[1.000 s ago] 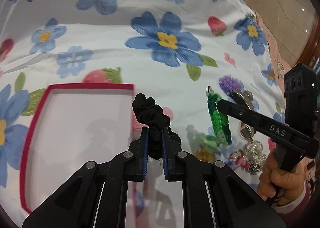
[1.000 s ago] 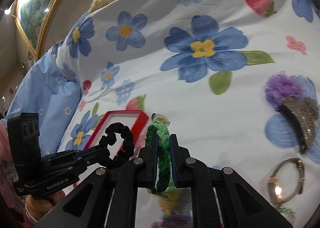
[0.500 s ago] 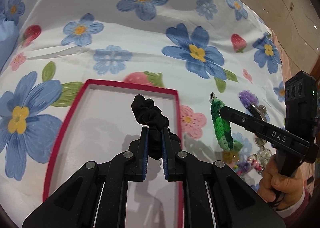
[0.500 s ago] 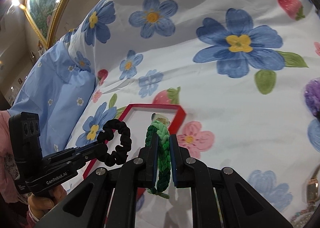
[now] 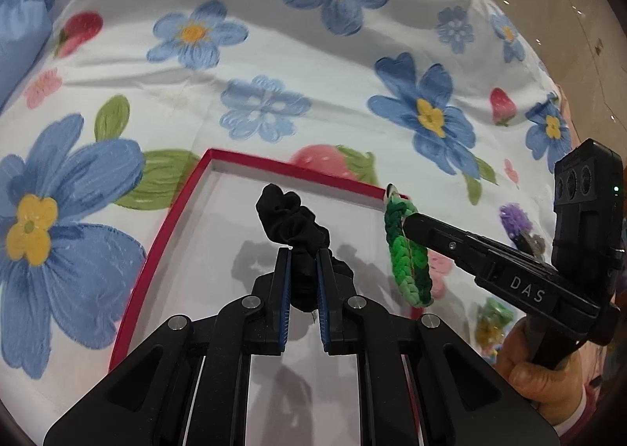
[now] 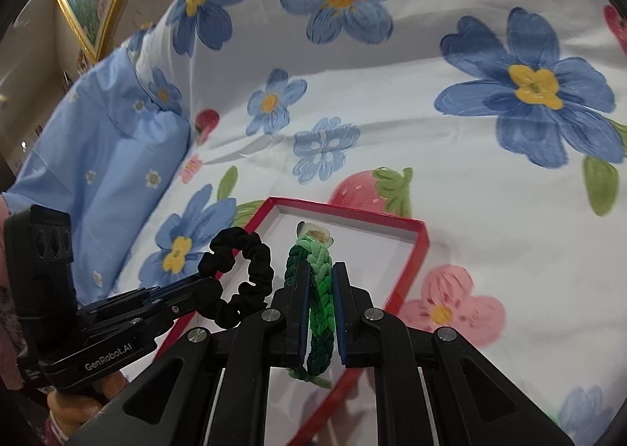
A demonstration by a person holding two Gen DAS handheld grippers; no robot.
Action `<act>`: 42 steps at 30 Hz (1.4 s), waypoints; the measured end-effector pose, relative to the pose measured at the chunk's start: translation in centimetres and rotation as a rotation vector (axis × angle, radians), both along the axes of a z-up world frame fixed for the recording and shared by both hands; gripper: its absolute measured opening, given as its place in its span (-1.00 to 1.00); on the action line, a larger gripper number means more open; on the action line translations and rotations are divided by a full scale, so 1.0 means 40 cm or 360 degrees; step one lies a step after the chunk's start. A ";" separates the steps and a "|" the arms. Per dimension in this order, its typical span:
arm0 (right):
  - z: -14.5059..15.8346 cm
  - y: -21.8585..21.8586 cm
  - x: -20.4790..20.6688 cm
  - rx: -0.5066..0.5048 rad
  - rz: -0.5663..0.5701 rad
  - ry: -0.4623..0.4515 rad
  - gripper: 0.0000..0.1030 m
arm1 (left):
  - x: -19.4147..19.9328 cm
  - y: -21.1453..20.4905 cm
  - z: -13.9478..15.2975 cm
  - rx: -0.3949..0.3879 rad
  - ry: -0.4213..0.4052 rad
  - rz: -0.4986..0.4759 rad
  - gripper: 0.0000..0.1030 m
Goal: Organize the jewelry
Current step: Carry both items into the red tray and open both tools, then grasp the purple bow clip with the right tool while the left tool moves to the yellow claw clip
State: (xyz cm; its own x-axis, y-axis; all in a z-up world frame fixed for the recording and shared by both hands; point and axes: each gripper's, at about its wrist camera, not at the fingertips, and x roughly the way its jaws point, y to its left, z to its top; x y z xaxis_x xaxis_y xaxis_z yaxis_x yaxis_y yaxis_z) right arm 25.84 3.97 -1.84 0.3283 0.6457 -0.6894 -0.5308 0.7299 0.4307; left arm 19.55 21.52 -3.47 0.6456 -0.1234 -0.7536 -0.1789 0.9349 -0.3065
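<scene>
My left gripper point(image 5: 303, 256) is shut on a black scrunchie point(image 5: 292, 217) and holds it above the white inside of a red-rimmed box point(image 5: 164, 219). My right gripper point(image 6: 319, 269) is shut on a green braided bracelet point(image 6: 319, 289) and holds it over the same red box point(image 6: 409, 277). In the left wrist view the right gripper point(image 5: 407, 224) holds the bracelet point(image 5: 407, 262) over the box's right edge. In the right wrist view the left gripper point(image 6: 207, 283) holds the scrunchie point(image 6: 250, 269) over the box's left side.
The box lies on a white bedspread point(image 5: 274, 54) printed with blue flowers and strawberries. More jewelry, among it a purple hair clip point(image 5: 515, 217), lies at the right. A light blue pillow point(image 6: 102, 140) is at the left.
Both grippers have moved left with their loads, from beside the jewelry pile to over the red box. The box now fills more of both views.
</scene>
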 end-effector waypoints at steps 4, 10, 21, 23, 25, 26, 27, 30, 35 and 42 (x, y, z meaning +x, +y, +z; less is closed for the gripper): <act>-0.036 0.054 0.027 -0.0092 0.0016 0.0008 -0.80 | 0.027 0.021 -0.044 0.0001 0.0058 0.0023 -0.80; -0.077 0.090 0.046 -0.0211 0.0045 -0.0001 -0.79 | 0.037 0.034 -0.082 -0.0012 0.0104 0.0039 -0.80; -0.104 0.102 0.055 -0.0254 0.0084 0.0058 -0.70 | 0.041 0.038 -0.101 0.0029 0.0178 0.0072 -0.61; -0.100 0.101 0.055 -0.0244 0.0081 0.0063 -0.69 | 0.036 0.038 -0.095 0.0043 0.0182 0.0082 -0.48; -0.092 0.095 0.052 -0.0231 0.0073 0.0061 -0.68 | 0.027 0.038 -0.086 0.0050 0.0171 0.0091 -0.35; -0.084 0.087 0.050 -0.0212 0.0065 0.0059 -0.68 | 0.020 0.036 -0.081 0.0053 0.0167 0.0096 -0.30; -0.077 0.083 0.048 -0.0202 0.0059 0.0058 -0.67 | 0.013 0.034 -0.075 0.0055 0.0160 0.0094 -0.30; -0.047 0.054 0.035 -0.0151 0.0042 0.0046 -0.62 | -0.006 0.024 -0.058 0.0068 0.0146 0.0093 -0.25; 0.000 -0.013 0.004 -0.0076 -0.0008 0.0028 -0.46 | -0.052 0.004 -0.017 0.0057 0.0095 0.0106 -0.18; 0.049 -0.152 -0.052 -0.0004 -0.0132 0.0009 -0.38 | -0.108 -0.054 0.036 0.0026 0.0020 0.0076 -0.07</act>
